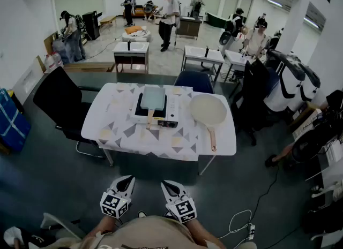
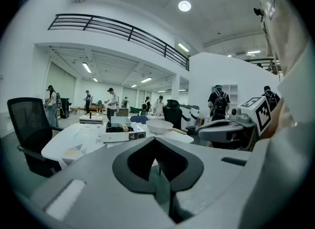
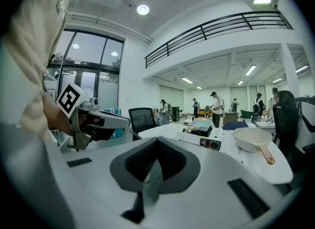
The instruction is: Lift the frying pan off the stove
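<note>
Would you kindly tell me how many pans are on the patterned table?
2. A square pan sits on the stove; a round cream pan lies on the table, right of it. None seems hidden.

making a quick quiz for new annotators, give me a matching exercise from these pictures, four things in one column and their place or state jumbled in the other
Things
1. square pan
2. round pan
3. black chair
4. left gripper

Places or states
A. jaws shut, empty, close to the person, short of the table
B. on top of the stove
C. on the floor by the table's left end, as the head view shows it
D. on the table, right of the stove

Pairs: 1-B, 2-D, 3-C, 4-A
</note>
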The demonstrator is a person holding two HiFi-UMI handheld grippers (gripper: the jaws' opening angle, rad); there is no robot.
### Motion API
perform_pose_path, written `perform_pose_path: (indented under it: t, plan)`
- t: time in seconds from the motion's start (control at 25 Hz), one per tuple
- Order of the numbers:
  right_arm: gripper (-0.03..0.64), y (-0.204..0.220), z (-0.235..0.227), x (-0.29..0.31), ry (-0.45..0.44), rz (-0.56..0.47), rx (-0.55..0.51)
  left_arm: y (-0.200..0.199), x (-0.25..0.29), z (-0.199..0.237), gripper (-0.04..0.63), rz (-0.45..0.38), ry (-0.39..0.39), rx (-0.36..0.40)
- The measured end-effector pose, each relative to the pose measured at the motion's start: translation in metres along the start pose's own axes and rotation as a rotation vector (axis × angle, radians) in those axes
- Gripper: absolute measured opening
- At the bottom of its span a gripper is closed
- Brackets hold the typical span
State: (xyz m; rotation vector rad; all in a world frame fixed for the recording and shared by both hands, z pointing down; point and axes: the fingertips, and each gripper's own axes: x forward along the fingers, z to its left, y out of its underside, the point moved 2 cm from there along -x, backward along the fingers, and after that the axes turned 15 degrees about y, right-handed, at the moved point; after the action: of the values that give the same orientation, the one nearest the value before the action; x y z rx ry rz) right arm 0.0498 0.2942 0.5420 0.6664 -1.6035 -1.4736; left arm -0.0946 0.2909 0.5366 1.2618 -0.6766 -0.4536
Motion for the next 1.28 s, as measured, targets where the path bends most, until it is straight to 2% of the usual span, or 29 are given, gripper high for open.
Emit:
perform_pose_path:
  t: [0.16,0.36,0.64,0.76,0.96,1.12,1.28]
  plan:
    - [0.003,-0.001,0.005,0.007,0.004,0.003,-0.01,0.002,-0.002,0.012,-0.012,-0.012,0.0,-0.011]
    - [0.003,0.003,0.016,0.017,0.022,0.017,-0.007,0.01,-0.008,0.023,-0.012,-0.011,0.037,-0.023]
    - [0.003,0.018,0.048,0.023,0.029,0.06,0.006,0.041,-0.02,0.03,-0.012,0.023,0.102,-0.074]
    - [0.003,0.026,0.058,0.022,0.014,0.09,0.0,0.054,-0.021,0.032,-0.012,0.029,0.107,-0.124]
    - [0.003,0.035,0.045,0.028,0.016,0.128,-0.025,0.067,-0.004,0.033,-0.012,0.034,0.14,-0.178]
    - [0.003,0.039,0.025,0.052,0.035,0.129,0.006,0.064,0.017,0.044,-0.012,0.093,0.165,-0.165]
    - [0.003,0.033,-0.002,0.096,0.013,0.093,0.006,0.044,0.046,0.072,-0.012,0.108,0.144,-0.142]
